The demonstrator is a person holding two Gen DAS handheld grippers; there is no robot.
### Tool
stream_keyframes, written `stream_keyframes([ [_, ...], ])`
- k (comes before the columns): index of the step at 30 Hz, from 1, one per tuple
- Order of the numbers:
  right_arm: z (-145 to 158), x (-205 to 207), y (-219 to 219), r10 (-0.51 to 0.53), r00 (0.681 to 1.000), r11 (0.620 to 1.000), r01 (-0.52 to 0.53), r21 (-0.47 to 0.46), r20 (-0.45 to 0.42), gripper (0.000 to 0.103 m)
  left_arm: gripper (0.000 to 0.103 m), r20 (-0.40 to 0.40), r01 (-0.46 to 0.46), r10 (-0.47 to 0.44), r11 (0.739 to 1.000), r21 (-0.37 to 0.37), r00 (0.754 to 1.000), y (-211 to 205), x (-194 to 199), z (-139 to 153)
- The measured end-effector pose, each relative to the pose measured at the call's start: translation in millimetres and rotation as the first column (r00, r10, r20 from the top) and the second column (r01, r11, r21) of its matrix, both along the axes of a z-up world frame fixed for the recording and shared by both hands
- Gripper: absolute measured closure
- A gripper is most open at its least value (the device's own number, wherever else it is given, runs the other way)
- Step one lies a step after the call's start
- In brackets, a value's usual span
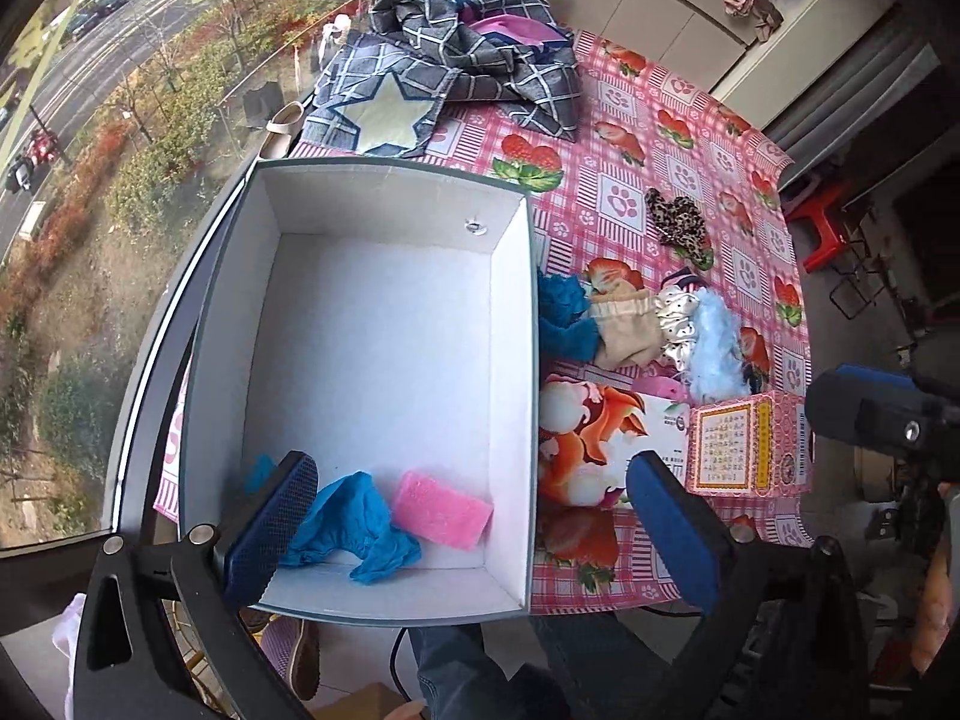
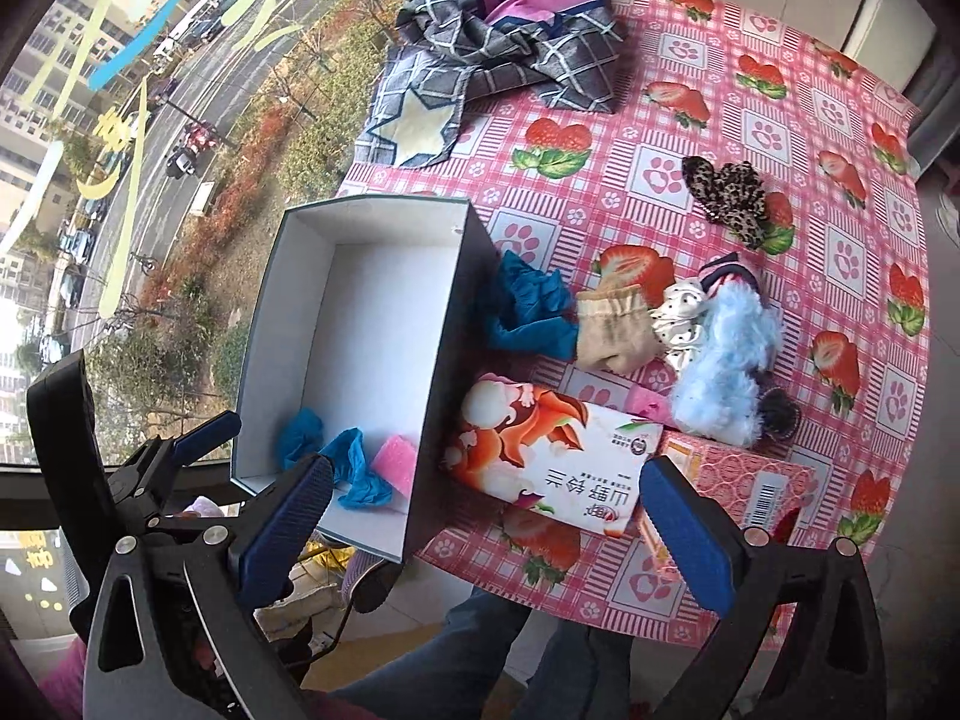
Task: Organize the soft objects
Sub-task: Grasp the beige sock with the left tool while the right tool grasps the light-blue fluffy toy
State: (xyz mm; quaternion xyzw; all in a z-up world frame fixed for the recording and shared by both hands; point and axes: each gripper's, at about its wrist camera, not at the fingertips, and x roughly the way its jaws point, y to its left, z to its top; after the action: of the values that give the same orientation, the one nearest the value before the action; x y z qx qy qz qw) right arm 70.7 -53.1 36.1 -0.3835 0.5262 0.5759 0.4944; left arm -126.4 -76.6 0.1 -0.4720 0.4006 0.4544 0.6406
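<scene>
Both fingers (image 1: 474,516) wide apart, empty.

A home, high above a street. A strawberry-print cloth (image 2: 750,138) covers the counter beside a window (image 1: 90,180); pale cabinets (image 1: 660,6) stand behind.

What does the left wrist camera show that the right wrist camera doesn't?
Only the left wrist view shows the printed yellow face of the pink carton and a red stool beyond the table. Only the right wrist view shows the carton's barcode side and the tissue pack's lettering. Both show the white box holding blue cloth and a pink sponge, plus the plaid cloth.
</scene>
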Motion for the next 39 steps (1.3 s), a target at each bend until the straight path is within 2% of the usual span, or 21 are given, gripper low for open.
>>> stream_keyframes([
  [6,10,84,-1,-0.161,0.987,0.987,0.161,0.015,0.007,0.000,0.000,0.040,0.100,-0.099,0.994,-0.032,0.994,24,64,3],
  [10,-4,128,-4,-0.238,0.971,0.971,0.238,-0.018,-0.005,0.000,0.000,0.039,0.134,-0.131,0.988,-0.077,0.991,44,103,-9],
  [14,-29,158,-1,-0.266,0.964,0.961,0.265,-0.078,-0.008,0.000,0.000,0.026,0.144,-0.142,0.978,-0.148,0.989,60,133,-33],
  [19,-66,176,15,-0.254,0.967,0.956,0.248,-0.155,-0.025,0.000,0.000,-0.037,0.146,-0.157,0.967,-0.210,0.987,72,155,-63],
  [23,-103,179,35,-0.228,0.972,0.951,0.210,-0.229,-0.054,0.000,0.000,-0.084,0.138,-0.161,0.964,-0.229,0.983,75,160,-75],
  [30,-172,161,75,-0.162,0.973,0.924,0.091,-0.371,-0.165,0.000,0.000,-0.155,0.110,-0.151,0.963,-0.247,0.976,81,158,-86],
  [33,-191,152,83,-0.126,0.977,0.917,0.049,-0.395,-0.171,0.000,0.000,-0.173,0.101,-0.149,0.961,-0.255,0.974,85,158,-91],
  [34,-193,151,84,-0.112,0.979,0.919,0.036,-0.394,-0.172,0.003,0.000,-0.181,0.102,-0.151,0.961,-0.256,0.972,87,160,-93],
  [35,-194,150,84,-0.100,0.979,0.920,0.024,-0.391,-0.175,0.011,0.000,-0.192,0.104,-0.156,0.962,-0.254,0.969,88,162,-95],
  [37,-195,152,82,-0.096,0.975,0.918,0.010,-0.397,-0.198,0.062,0.000,-0.210,0.114,-0.169,0.961,-0.251,0.963,92,169,-99],
  [39,-196,161,77,-0.128,0.965,0.916,0.027,-0.399,-0.229,0.065,0.000,-0.216,0.121,-0.179,0.958,-0.258,0.960,96,176,-105],
])
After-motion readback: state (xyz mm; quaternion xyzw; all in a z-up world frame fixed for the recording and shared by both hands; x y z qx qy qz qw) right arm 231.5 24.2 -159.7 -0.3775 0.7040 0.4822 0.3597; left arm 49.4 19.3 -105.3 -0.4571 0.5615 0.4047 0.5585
